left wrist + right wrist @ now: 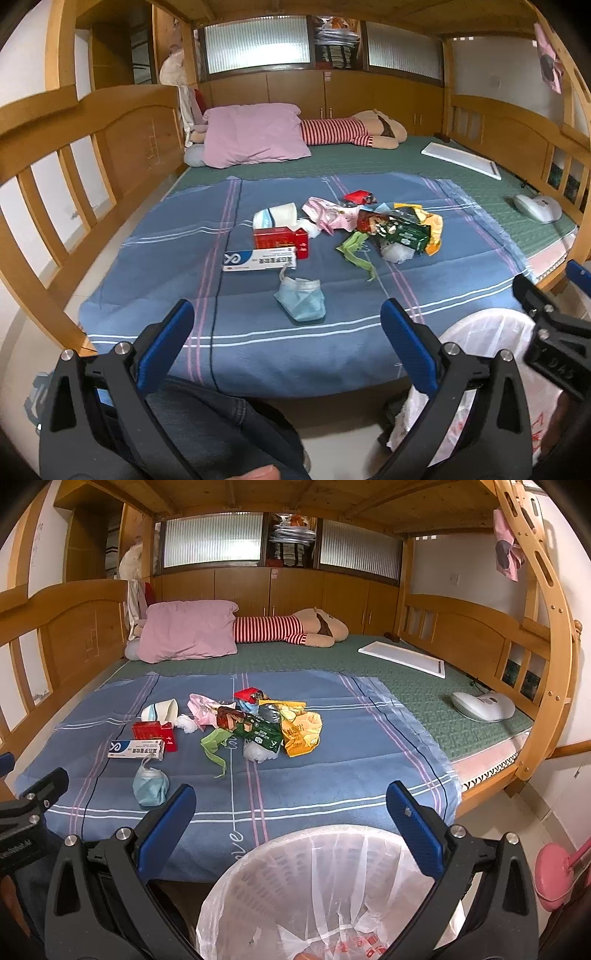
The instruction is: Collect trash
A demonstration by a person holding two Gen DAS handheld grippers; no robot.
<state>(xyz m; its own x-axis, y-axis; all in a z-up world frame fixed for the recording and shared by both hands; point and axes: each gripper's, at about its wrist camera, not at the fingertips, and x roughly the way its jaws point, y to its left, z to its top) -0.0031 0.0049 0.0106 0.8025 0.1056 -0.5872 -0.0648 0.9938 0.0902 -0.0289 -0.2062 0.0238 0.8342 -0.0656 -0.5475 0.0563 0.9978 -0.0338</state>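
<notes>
Trash lies scattered on a blue striped blanket. Nearest is a crumpled blue face mask. Behind it lie a white and blue medicine box, a red box, a paper cup, a green strip, a yellow snack bag and several wrappers. My left gripper is open above the blanket's near edge, nothing between its fingers. My right gripper is open over a white bin lined with a plastic bag.
A wooden bunk frame surrounds the bed. A pink pillow, a striped plush toy, a white board and a white device lie on the green mat. A pink object stands at the right.
</notes>
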